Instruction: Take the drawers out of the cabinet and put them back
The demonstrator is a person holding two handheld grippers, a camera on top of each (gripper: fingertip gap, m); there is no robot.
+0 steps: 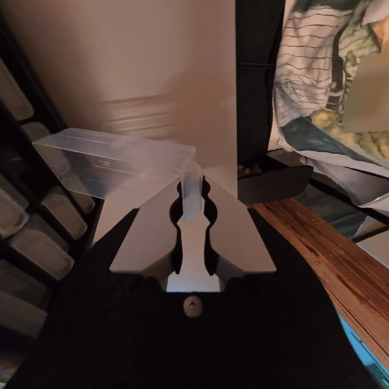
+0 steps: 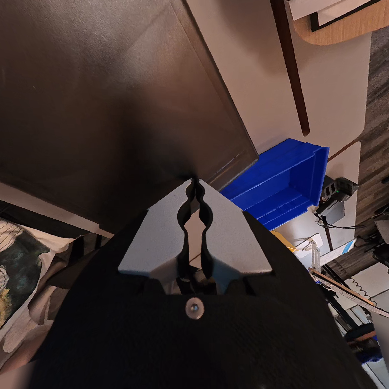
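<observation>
Left gripper [image 1: 192,189]: clamps the ribbed tab of a clear plastic drawer [image 1: 109,162], held clear of the black cabinet [image 1: 31,210] at left.
Right gripper [image 2: 195,189]: pinched, apparently on the edge of a dark matte panel [image 2: 105,94].
Right view only: blue bin [image 2: 290,185].

I count one clear drawer [image 1: 109,164] out of the cabinet [image 1: 31,221], with about eight drawer fronts showing in the cabinet's rows. From the right wrist view I count one dark cabinet top [image 2: 105,94] and one blue bin [image 2: 290,185]. Two grippers.
</observation>
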